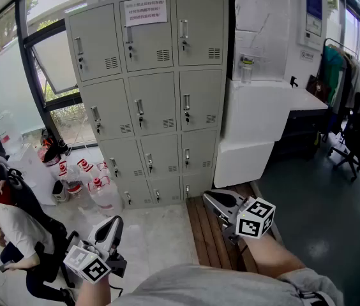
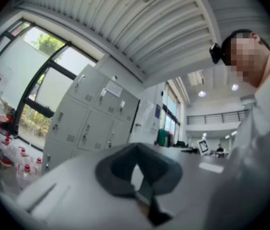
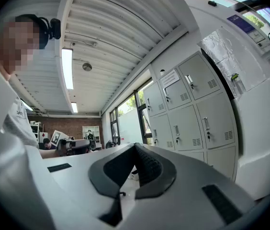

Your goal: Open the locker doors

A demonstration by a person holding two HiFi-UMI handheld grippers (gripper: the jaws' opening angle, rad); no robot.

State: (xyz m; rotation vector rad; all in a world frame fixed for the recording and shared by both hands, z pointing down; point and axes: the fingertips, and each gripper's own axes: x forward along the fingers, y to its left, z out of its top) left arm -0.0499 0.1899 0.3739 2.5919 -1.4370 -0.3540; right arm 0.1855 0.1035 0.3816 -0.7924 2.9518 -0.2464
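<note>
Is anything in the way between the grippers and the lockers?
Mostly no: bare floor lies between the left gripper and the lockers. Water jugs stand by the bottom-left doors, and a wooden slatted platform runs from under the right gripper toward the bottom-right doors.

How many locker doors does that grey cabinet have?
12 locker doors, all shut: three columns by four rows, from the top row bearing the paper notice down to the small bottom row near the floor. None seems hidden.

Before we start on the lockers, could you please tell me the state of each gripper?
Left gripper: closed, empty.
Right gripper: closed, empty.
</note>
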